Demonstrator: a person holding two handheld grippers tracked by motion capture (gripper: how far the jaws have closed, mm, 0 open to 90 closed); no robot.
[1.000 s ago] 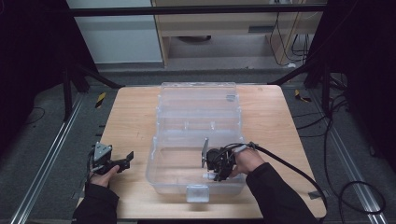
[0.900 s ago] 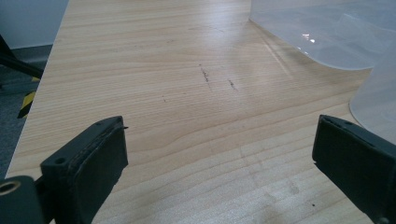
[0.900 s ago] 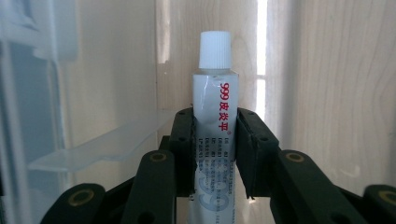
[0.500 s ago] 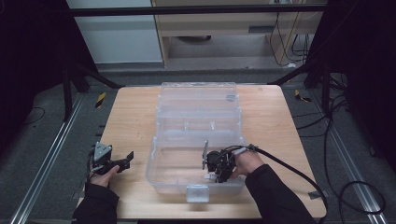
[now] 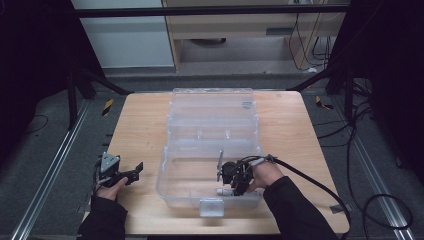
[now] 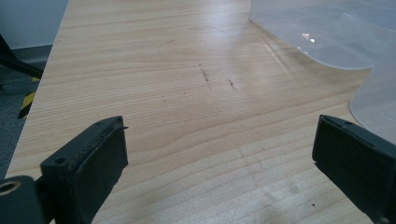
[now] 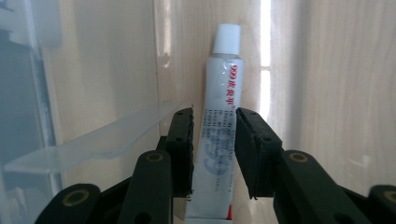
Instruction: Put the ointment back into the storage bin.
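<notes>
Soft-walled, the ointment tube [image 7: 218, 126] likely dents easily, so mid-body suits the right gripper [image 7: 215, 140], whose jaws clamp it. Left gripper [image 6: 219, 154] gapes empty over the table [image 6: 187, 93].

The white-capped tube [image 7: 218, 130] bears red print reading "999" followed by Chinese characters; the smaller print beneath is too blurred to read.

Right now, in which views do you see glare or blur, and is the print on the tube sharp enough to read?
Right gripper view: bright vertical glare streaks run down the clear box wall beside the tube; its red print is sharp, its small grey print is too soft to read. Left gripper view: a small highlight glints on the clear box, and the near jaws look slightly soft. High view: the surroundings are dark, the table evenly lit.
</notes>
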